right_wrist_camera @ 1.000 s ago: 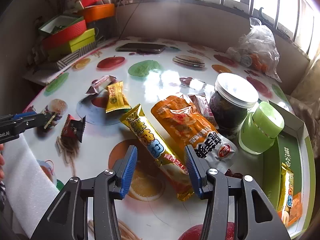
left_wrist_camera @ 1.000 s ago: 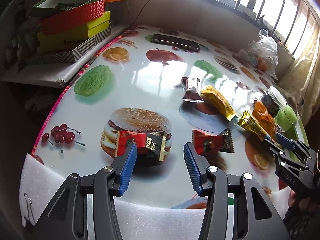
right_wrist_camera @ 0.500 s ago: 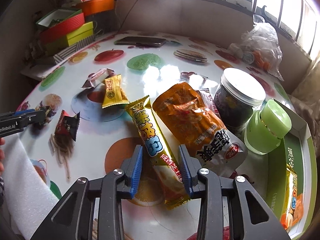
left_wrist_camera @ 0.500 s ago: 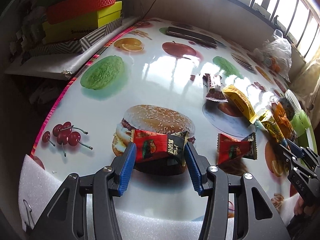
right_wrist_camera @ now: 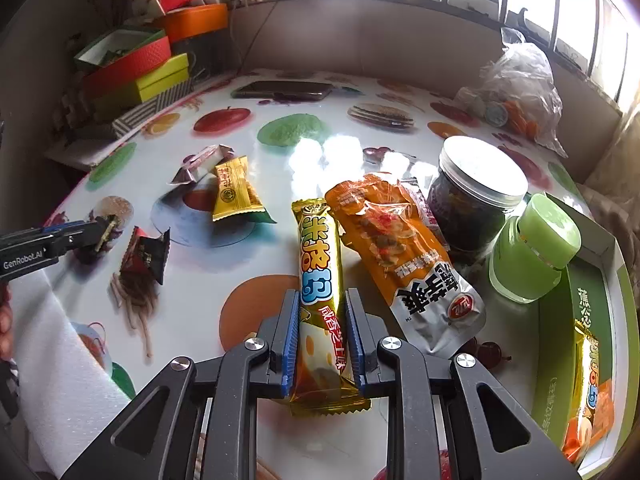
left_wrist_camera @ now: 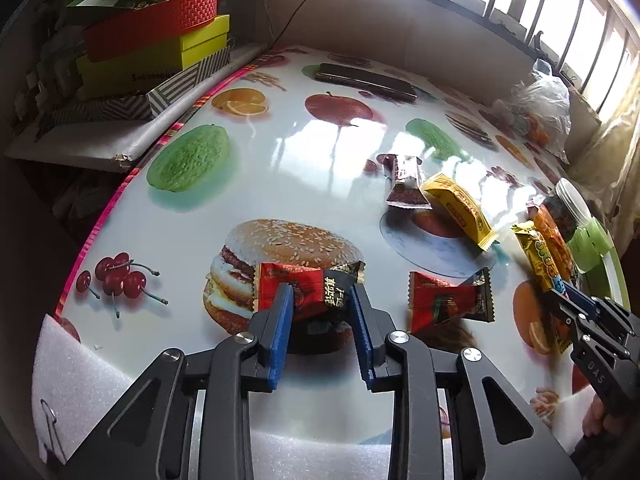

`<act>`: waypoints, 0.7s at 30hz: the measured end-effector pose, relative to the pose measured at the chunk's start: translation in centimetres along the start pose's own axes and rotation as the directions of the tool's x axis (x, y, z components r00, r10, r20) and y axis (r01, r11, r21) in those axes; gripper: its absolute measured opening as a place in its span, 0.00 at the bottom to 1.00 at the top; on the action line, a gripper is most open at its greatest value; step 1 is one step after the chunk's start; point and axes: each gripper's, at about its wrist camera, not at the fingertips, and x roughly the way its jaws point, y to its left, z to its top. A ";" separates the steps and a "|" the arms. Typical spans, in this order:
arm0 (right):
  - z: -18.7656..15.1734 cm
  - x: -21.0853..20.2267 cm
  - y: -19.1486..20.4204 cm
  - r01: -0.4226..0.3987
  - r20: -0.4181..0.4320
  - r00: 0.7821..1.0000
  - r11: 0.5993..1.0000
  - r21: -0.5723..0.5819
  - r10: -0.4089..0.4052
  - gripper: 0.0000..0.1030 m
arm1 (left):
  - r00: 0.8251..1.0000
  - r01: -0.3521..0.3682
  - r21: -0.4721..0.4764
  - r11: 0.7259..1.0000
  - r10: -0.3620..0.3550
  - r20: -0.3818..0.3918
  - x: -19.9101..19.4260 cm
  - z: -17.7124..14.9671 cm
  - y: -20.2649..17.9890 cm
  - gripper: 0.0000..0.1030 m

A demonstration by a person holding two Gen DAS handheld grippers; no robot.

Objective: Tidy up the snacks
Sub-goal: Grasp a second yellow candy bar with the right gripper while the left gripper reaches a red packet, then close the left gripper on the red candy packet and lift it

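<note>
My left gripper point(left_wrist_camera: 320, 300) is shut on a red and black candy packet point(left_wrist_camera: 310, 290) over the burger print on the table. A second red and black packet point(left_wrist_camera: 448, 300) lies just to its right. My right gripper point(right_wrist_camera: 322, 316) is shut on a long gold snack bar point(right_wrist_camera: 320, 280) that lies flat on the table. An orange pouch point(right_wrist_camera: 396, 248) lies right of the bar. A yellow candy point(right_wrist_camera: 234, 190) and a brown wrapper point(right_wrist_camera: 200, 162) lie further left. A green box point(right_wrist_camera: 592, 320) at the right edge holds one gold bar point(right_wrist_camera: 592, 384).
A dark jar with a white lid point(right_wrist_camera: 476, 196) and a green jar point(right_wrist_camera: 532, 248) stand beside the green box. A phone point(right_wrist_camera: 284, 90) lies at the back. Stacked boxes point(left_wrist_camera: 152, 44) stand off the table's left edge. A plastic bag point(right_wrist_camera: 516, 96) sits back right.
Both grippers moved forward and closed: the left around the red and black packet, the right around the gold bar.
</note>
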 end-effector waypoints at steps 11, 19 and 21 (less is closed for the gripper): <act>-0.4 -0.3 0.0 -0.009 -0.001 1.000 1.000 0.024 0.009 0.20 | 0.997 0.055 0.068 0.996 -0.051 -0.054 -0.1 -0.5 -0.3 0.45; -0.5 -0.3 0.0 -0.009 -0.010 1.000 1.000 0.028 0.010 0.20 | 0.999 0.036 0.030 0.999 -0.035 -0.033 -0.3 -0.4 0.9 0.53; -0.6 -0.3 0.0 -0.008 -0.013 1.000 0.999 0.032 0.009 0.20 | 0.994 0.088 0.013 0.996 -0.086 -0.072 0.2 -0.2 0.8 0.53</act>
